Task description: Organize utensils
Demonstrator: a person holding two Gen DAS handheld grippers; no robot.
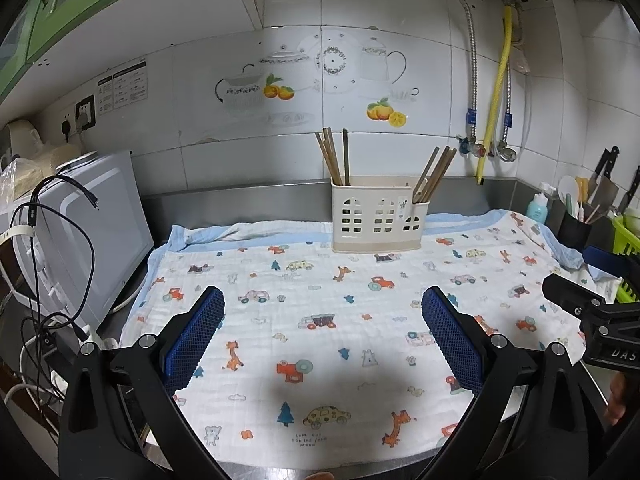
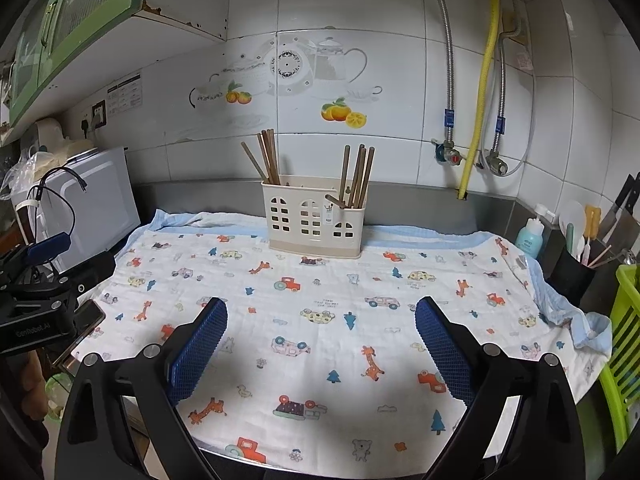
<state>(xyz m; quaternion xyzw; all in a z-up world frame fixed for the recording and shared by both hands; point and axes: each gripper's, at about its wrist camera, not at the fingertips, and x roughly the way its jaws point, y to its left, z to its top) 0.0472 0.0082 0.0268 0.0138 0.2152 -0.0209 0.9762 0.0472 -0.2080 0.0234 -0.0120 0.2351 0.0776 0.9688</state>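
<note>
A cream plastic utensil holder [image 1: 378,216] [image 2: 314,220] stands at the back of a printed cloth [image 1: 320,312] [image 2: 320,320]. Brown chopsticks stand in its left compartment [image 1: 332,156] [image 2: 266,158] and in its right compartment [image 1: 434,176] [image 2: 358,176]. My left gripper [image 1: 323,300] is open and empty, low over the near part of the cloth. My right gripper [image 2: 321,310] is open and empty, likewise over the near cloth. Each gripper shows at the edge of the other's view, the right one [image 1: 592,320] and the left one [image 2: 40,300].
A white microwave [image 1: 76,232] [image 2: 80,208] with cables stands at the left. At the right are a black cup of utensils [image 1: 576,224] [image 2: 572,268], knives, a blue bottle [image 2: 530,236] and a green rack [image 2: 628,344]. Pipes and valves run down the back wall.
</note>
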